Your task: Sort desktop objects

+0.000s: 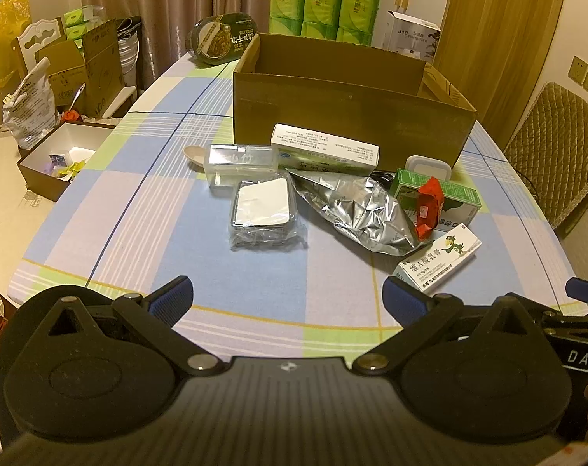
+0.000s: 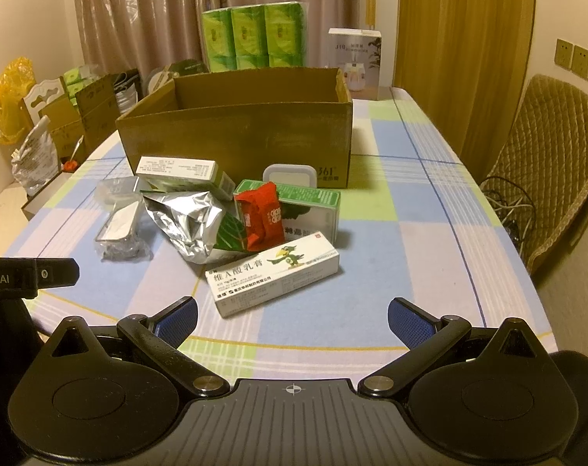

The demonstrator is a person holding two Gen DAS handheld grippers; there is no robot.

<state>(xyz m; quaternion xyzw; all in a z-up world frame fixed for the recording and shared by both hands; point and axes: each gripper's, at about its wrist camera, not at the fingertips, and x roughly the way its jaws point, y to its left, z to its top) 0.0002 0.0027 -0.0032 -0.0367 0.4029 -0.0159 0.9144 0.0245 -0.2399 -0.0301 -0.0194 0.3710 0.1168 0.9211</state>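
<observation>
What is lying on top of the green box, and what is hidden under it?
A red snack packet lies on the green box, draped over its near left edge. The silver foil bag leans against its left side. Anything beneath the box is covered.

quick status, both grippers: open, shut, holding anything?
left gripper: open, jaws wide apart, holding nothing, above the tablecloth short of the pile.
right gripper: open, jaws wide apart, empty, just short of the white parrot box.

Cardboard box (image 2: 239, 136) behind foil bag (image 2: 185, 225), ointment carton (image 2: 274, 275) nearest
</observation>
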